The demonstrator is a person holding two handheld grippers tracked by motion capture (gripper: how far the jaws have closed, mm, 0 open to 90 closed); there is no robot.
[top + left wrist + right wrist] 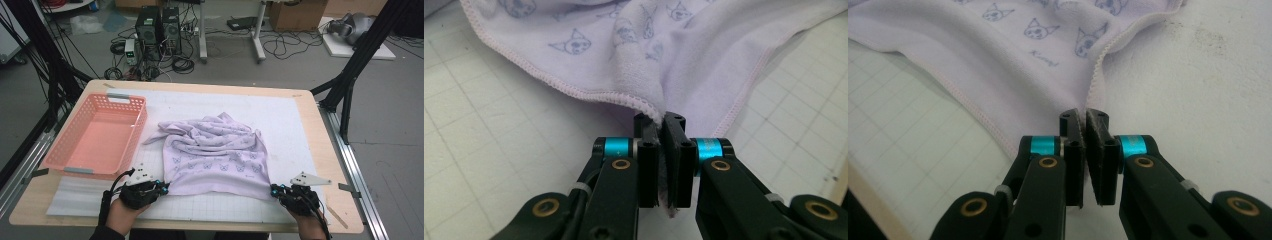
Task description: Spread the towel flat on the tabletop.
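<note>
While the lilac towel lies rumpled mid-mat, the left gripper pinches its near left corner and the right gripper its near right corner, jaws clamped on cloth. A pink basket sits left on the gridded mat; cables litter the floor beyond.

To your left on the table sits a pink plastic basket — latticed walls, grey handle strips at its near and far ends. It rests partly on the white gridded mat that covers most of the wooden table. A flat wooden stick lies near the table's right front corner. Beyond the far edge you see two black computer towers on the floor amid a tangle of cables — and a cardboard box stands farther right.
</note>
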